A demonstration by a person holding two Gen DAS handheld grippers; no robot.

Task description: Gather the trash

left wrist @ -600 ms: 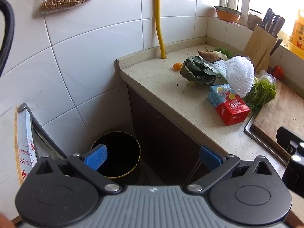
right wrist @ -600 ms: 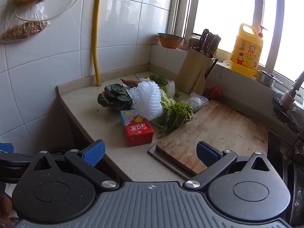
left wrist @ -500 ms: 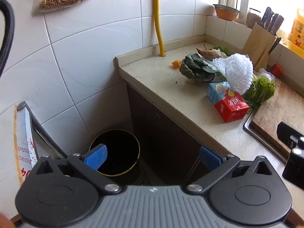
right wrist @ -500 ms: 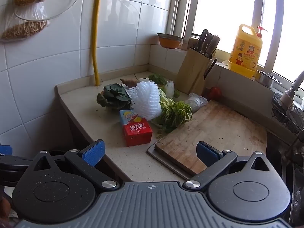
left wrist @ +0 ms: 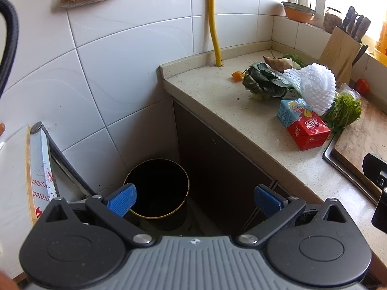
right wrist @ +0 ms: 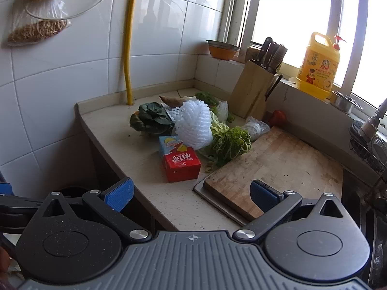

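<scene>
Left gripper (left wrist: pixel 193 199): blue-padded fingers (left wrist: pixel 122 199) spread wide, nothing held; aimed down at the round black trash bin with a yellow rim (left wrist: pixel 157 188) standing on the floor in the corner between the tiled wall and the dark cabinet front. Right gripper (right wrist: pixel 191 197): fingers (right wrist: pixel 119 194) likewise spread wide and empty, held off the front edge of the beige stone tabletop (right wrist: pixel 135 154).

Trash is judged to be the red-and-blue cardboard carton (right wrist: pixel 179 160), lying near the front edge just beside the wooden cutting board (right wrist: pixel 273 166), and the white foam fruit net (right wrist: pixel 193 125), resting behind it against the carton's blue end. Dark leafy greens (right wrist: pixel 152 118) and a pale green cabbage piece (right wrist: pixel 229 142) are packed around the net, touching it.

Risks, as judged:
- Net is soft and springy; a shallow pinch could slip off, or leaves could be dragged along.
- Carton is broad; a corner-on grip could twist it out.
- A release off-centre could miss the bin, since the bin mouth sits tight against wall and cabinet.

Open room: tabletop's left end is bare, front edge unobstructed. Back right is crowded by a wooden knife block (right wrist: pixel 254 91).
</scene>
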